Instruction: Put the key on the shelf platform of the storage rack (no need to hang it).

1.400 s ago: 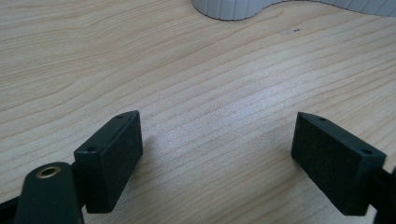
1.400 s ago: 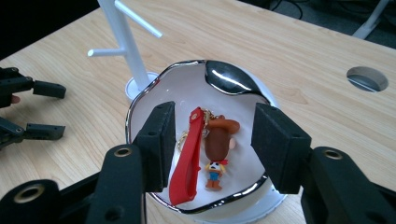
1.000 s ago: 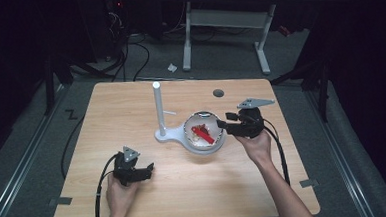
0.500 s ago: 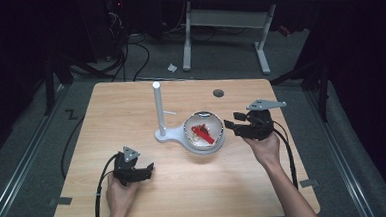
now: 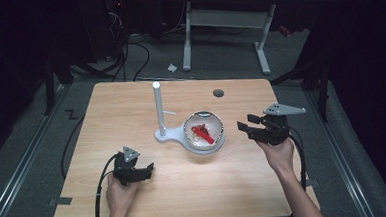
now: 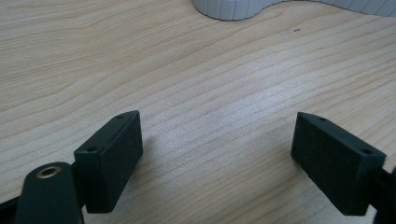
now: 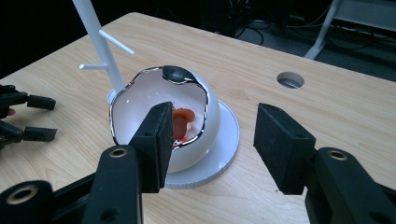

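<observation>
I hold the right gripper (image 5: 247, 122) just beside the white bowl (image 5: 204, 132), its jaws apart with nothing between them. The bowl sits mid-table on a white stand (image 5: 159, 112) and holds a red piece (image 5: 203, 134). My left gripper (image 5: 145, 171) rests low over the wooden table (image 5: 130, 101), jaws spread wide.
</observation>
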Demonstrator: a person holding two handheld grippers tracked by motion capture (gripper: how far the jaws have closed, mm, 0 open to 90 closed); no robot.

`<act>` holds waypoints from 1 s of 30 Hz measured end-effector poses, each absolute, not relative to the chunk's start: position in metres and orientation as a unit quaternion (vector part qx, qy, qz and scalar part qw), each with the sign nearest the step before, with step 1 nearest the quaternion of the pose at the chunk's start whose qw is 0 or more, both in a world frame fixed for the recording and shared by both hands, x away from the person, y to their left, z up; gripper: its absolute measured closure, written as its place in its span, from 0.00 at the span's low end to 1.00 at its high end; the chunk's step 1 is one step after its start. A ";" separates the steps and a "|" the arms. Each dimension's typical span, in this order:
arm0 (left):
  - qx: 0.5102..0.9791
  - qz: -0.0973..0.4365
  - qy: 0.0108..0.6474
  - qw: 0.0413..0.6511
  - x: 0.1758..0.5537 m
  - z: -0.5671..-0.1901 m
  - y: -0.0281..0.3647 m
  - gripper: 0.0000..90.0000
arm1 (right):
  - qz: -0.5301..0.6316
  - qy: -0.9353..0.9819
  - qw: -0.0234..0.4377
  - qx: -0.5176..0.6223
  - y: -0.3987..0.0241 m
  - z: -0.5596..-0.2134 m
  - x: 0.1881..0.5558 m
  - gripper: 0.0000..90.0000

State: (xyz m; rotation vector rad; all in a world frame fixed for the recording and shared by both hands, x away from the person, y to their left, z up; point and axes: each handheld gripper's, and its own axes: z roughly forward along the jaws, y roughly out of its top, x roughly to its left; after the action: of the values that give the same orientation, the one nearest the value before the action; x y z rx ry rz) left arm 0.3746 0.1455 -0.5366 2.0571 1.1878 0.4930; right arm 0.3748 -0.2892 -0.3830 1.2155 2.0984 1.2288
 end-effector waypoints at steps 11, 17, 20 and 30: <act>0.794 0.191 0.458 0.350 0.375 -0.537 0.145 0.19 | 0.467 0.724 0.223 0.456 -0.310 -0.390 0.349 0.54; 0.794 0.191 0.458 0.350 0.375 -0.537 0.145 0.19 | 0.466 0.721 0.225 0.461 -0.317 -0.395 0.338 0.54; 0.794 0.191 0.458 0.350 0.375 -0.537 0.146 0.19 | 0.467 0.717 0.226 0.465 -0.320 -0.397 0.331 0.54; 0.796 0.191 0.455 0.351 0.374 -0.537 0.145 0.19 | 0.470 0.712 0.227 0.469 -0.325 -0.409 0.319 0.54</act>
State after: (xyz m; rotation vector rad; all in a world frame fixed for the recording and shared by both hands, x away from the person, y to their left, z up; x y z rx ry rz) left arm 0.3742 0.1452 -0.5367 2.0618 1.1775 0.4933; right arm 0.3191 -0.3251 -0.4087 1.2933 1.9630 1.2949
